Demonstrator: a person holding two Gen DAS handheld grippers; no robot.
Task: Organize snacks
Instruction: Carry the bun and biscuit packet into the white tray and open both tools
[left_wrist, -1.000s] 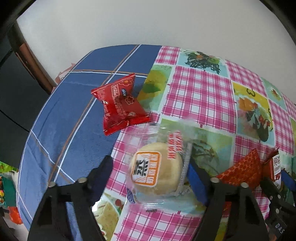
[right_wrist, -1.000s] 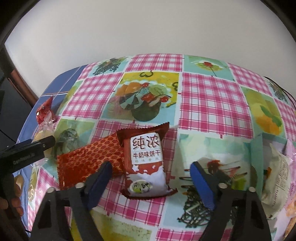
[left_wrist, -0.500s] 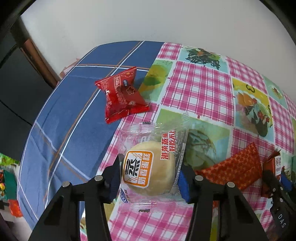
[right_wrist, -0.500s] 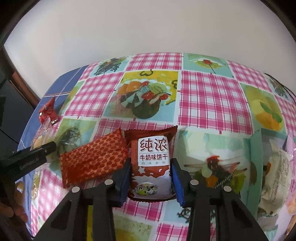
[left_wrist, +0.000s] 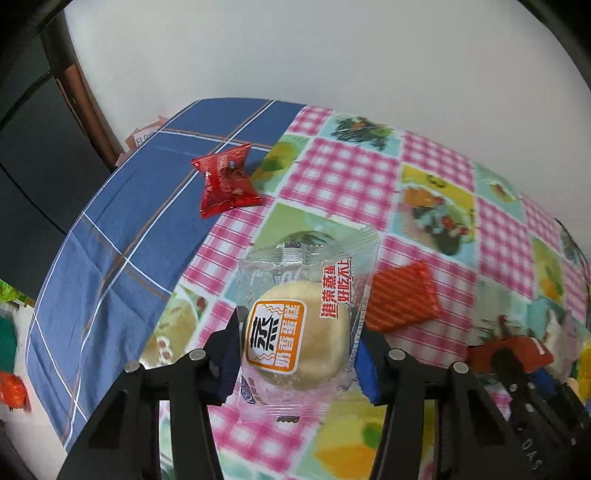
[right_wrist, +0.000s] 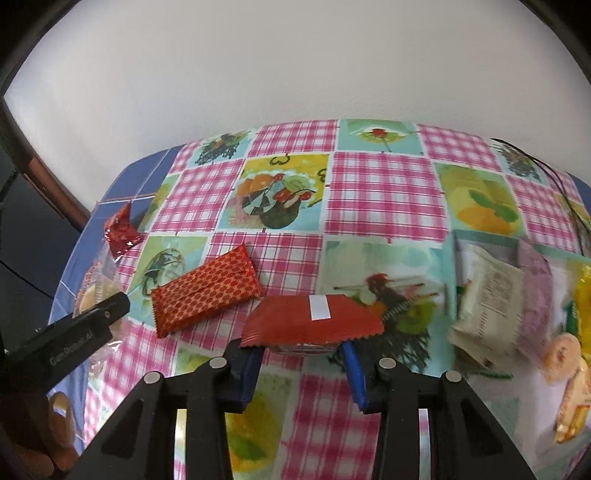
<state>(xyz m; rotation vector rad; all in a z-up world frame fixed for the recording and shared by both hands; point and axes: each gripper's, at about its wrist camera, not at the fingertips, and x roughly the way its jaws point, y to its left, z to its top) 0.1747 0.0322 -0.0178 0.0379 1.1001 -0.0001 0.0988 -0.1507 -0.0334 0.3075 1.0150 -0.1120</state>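
With both pickups made, the left gripper (left_wrist: 297, 354) clamped the clear-wrapped round steamed cake (left_wrist: 299, 332) and the right gripper (right_wrist: 303, 354) pinched the dark-red biscuit packet (right_wrist: 312, 321), each lifted off the chequered tabletop (right_wrist: 380, 192), probably bound next for the snack pile (right_wrist: 517, 295).

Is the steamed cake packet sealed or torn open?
Sealed: the steamed cake packet shows both crimped ends closed, cake inside, held by the left gripper.
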